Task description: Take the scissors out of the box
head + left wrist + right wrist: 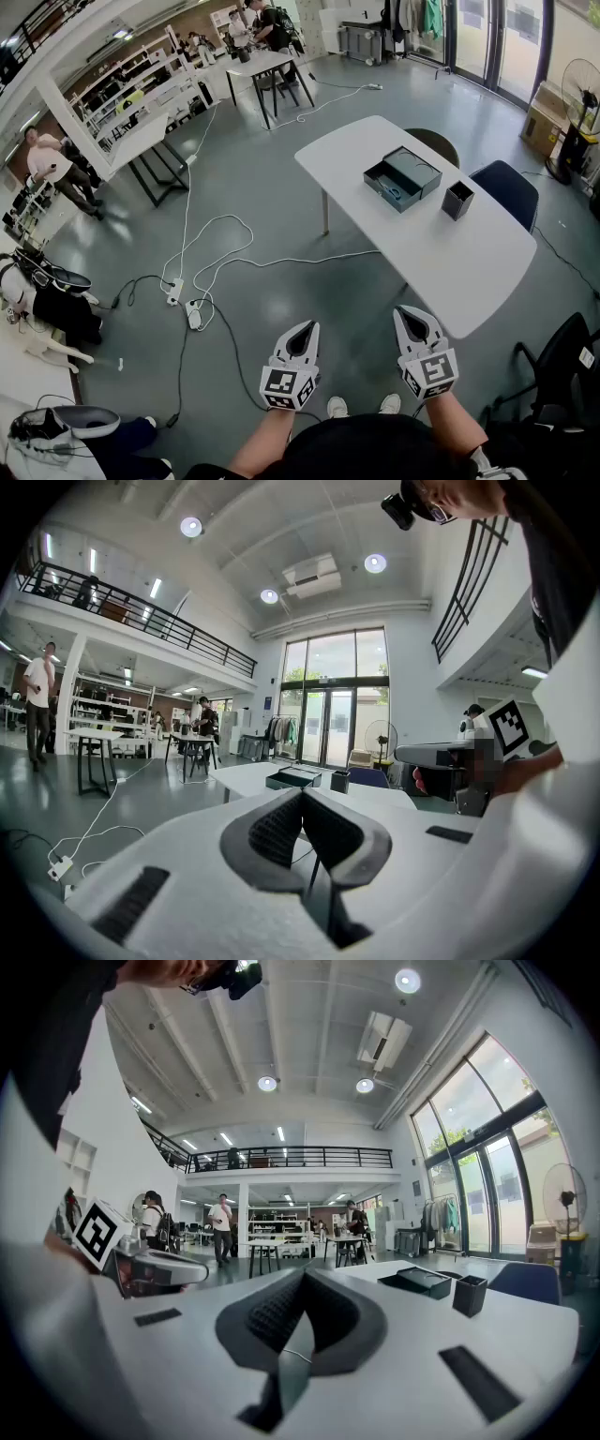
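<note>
An open dark box point(380, 178) lies on the white table point(469, 262), its lid point(414, 172) resting against its far side. Inside the box lie blue-handled scissors point(392, 193). Both grippers hang well short of the table, in front of the person's body. My left gripper point(306, 326) is shut with nothing in it, and the right gripper point(409, 311), also shut and empty, is close to the table's near end. In the left gripper view the box point(292, 778) shows far ahead past the closed jaws point(302, 795). The right gripper view has the box point(422, 1281) ahead to the right of its jaws point(302, 1274).
A dark square cup point(457, 200) stands right of the box. Dark chairs point(511, 187) sit behind the table and another chair point(562, 361) at the near right. Cables and power strips point(192, 314) trail over the floor on the left. Other tables point(262, 66) and people stand far off.
</note>
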`<control>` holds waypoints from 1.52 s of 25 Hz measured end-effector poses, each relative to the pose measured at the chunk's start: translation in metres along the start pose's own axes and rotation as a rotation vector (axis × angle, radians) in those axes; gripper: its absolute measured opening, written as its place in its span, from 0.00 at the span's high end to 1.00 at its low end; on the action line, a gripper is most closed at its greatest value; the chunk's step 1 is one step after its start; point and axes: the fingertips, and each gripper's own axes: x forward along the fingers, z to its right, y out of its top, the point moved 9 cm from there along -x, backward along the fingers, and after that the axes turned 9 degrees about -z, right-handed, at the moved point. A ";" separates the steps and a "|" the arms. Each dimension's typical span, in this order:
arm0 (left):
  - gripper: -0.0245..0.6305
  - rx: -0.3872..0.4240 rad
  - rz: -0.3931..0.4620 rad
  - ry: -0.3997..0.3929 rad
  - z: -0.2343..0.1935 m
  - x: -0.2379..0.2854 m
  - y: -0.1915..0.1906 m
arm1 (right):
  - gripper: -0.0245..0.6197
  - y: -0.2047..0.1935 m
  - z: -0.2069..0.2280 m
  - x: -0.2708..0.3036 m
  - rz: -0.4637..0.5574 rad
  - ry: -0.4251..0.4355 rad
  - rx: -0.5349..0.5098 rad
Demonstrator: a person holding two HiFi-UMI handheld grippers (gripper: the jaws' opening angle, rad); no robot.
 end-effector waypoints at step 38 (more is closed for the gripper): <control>0.95 0.023 0.068 0.013 -0.079 -0.029 0.011 | 0.95 0.032 -0.042 0.044 0.078 -0.030 -0.004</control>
